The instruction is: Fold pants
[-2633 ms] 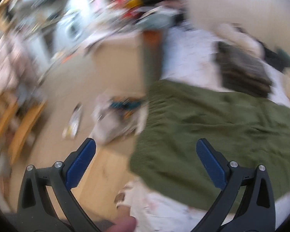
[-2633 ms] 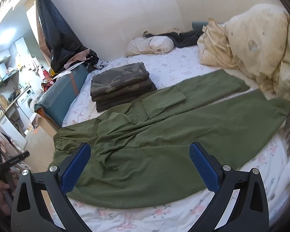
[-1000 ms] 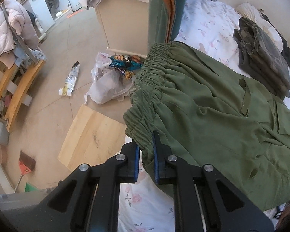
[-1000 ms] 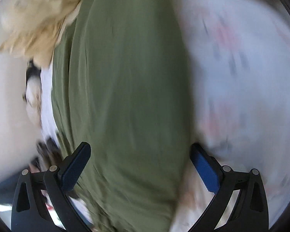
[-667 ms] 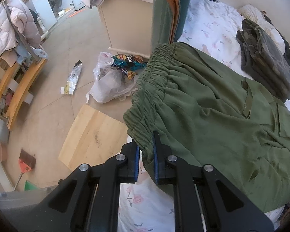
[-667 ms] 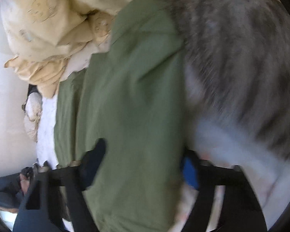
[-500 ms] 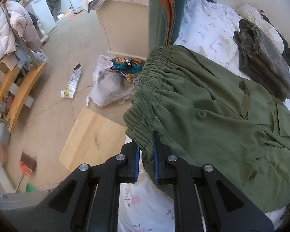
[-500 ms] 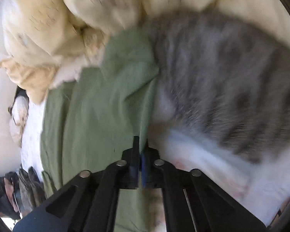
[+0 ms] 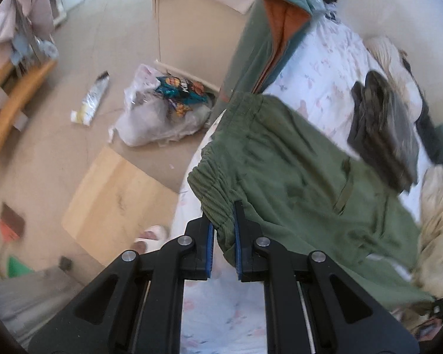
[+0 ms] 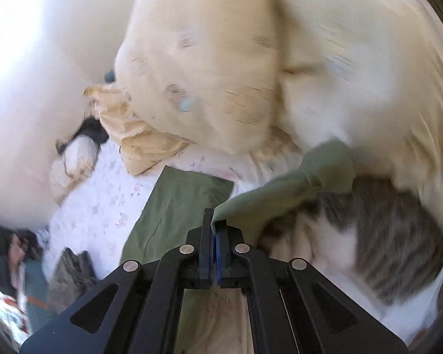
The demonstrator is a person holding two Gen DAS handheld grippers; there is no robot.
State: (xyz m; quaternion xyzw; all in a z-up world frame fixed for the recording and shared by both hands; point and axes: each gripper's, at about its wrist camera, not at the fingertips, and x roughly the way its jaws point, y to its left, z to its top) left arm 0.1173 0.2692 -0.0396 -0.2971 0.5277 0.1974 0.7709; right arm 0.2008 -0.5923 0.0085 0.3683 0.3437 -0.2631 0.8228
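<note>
Pants: the olive-green fabric pants with an elastic waistband (image 9: pixel 295 177) are lying across the bed with the white flowered sheet (image 9: pixel 333 56); the waistband end is hanging near the bed's edge, and the leg ends are reaching toward the cream pillows (image 10: pixel 209 67).
Left gripper: the left gripper (image 9: pixel 224 242) is pinching the gathered waistband between its blue pads, with only a narrow gap, and is holding that corner lifted off the sheet.
Right gripper: the right gripper (image 10: pixel 215 236) is clamped tightly on the hem corner of the near pant leg, and the cloth is rising from its jaws in a taut line.
Neighbours: a grey striped cloth (image 10: pixel 384 236) is lying just beside the lifted leg; a stack of dark folded clothes (image 9: pixel 384 135) is sitting further up the bed.
Step in hand: probably the first fold, lengthwise, with one side of the pants being raised at both ends.
Next move: it seems both grippers need to carry the lifted side over the far leg together, keeping the cloth stretched, then lay edge on edge before letting go.
</note>
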